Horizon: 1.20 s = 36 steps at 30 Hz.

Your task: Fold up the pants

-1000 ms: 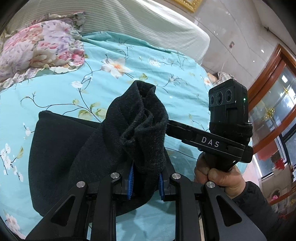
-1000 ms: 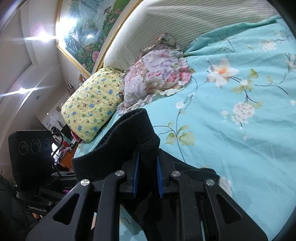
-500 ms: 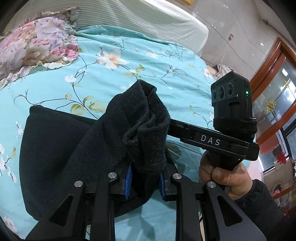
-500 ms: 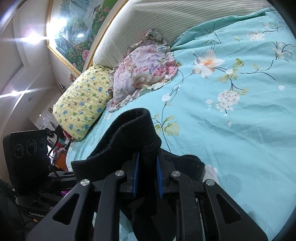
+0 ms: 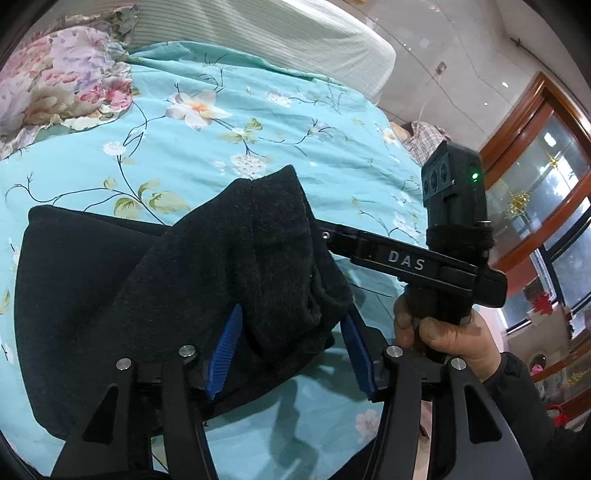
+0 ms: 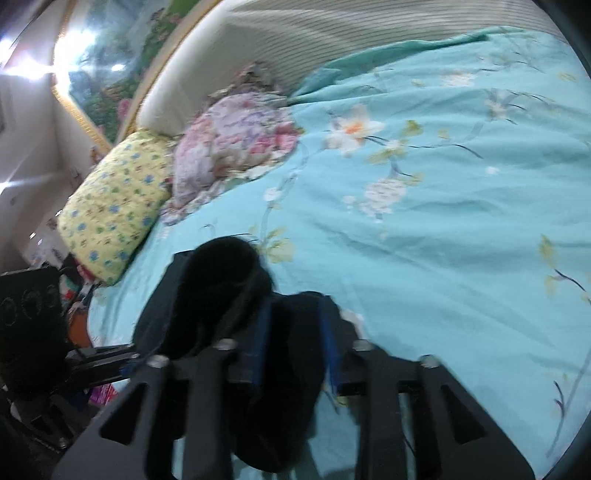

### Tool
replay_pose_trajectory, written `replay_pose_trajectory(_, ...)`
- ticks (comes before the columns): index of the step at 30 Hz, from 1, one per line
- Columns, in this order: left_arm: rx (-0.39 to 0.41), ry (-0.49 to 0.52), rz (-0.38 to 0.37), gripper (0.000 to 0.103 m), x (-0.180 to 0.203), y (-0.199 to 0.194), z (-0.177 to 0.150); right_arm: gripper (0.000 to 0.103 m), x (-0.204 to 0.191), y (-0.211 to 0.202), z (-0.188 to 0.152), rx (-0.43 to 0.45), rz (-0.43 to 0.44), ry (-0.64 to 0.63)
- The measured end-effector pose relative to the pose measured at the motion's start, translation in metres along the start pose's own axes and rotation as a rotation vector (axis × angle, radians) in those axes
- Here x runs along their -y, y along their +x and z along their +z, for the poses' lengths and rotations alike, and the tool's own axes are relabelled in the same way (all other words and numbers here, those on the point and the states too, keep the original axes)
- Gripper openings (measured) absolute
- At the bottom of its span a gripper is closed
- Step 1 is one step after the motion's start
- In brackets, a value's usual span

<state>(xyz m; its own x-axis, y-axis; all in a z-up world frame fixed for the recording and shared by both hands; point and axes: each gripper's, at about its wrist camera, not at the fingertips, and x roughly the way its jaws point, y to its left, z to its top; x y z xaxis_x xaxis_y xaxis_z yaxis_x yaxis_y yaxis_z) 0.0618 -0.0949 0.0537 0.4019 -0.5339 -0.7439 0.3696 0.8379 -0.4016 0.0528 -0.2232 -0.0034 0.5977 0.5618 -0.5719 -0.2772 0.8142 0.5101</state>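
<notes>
The black fleece pants (image 5: 122,295) lie partly folded on the turquoise flowered bedsheet (image 5: 258,122). A bunched end of them stands up between the blue pads of my left gripper (image 5: 291,350), whose jaws stand wide apart around the cloth. My right gripper (image 6: 295,343) is blurred; its blue pads are parted with black cloth (image 6: 225,280) loose between them. The right gripper's body, marked DAS (image 5: 406,258), reaches into the pants from the right in the left wrist view, held by a hand (image 5: 443,332).
A pink flowered pillow (image 5: 55,85) and a yellow patterned pillow (image 6: 114,206) lie at the head of the bed, below a striped headboard (image 5: 277,33). A wooden-framed glass cabinet (image 5: 535,177) stands at the right. The bed's near edge is just below the grippers.
Both grippers were clamped on the bunched pants end; now their jaws have opened. The cloth has sunk lower toward the bed. The right wrist view has swung and blurred.
</notes>
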Motion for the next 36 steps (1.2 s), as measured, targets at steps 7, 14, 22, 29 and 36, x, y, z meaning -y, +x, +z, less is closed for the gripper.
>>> replay_pose_trajectory(7,0.045,-0.009,-0.042,0.063,-0.005,-0.032,0.000,0.060,0.009,-0.026,-0.007,0.058,-0.058,0.090)
replay_pose_trajectory(14,0.088,-0.065,-0.031,0.065,-0.026,-0.056,-0.001,0.073,-0.006,-0.048,-0.009,0.117,-0.029,0.107)
replay_pose_trajectory(22,0.118,-0.140,0.009,0.067,-0.058,-0.071,-0.006,0.081,-0.039,-0.045,-0.009,0.100,-0.046,0.055)
replay_pose_trajectory(29,0.137,-0.208,0.027,0.067,-0.086,-0.087,-0.012,0.084,-0.058,-0.039,-0.012,0.072,-0.071,0.038)
replay_pose_trajectory(36,0.148,-0.248,0.044,0.071,-0.104,-0.094,-0.017,0.086,-0.069,-0.035,-0.021,0.064,-0.105,0.036)
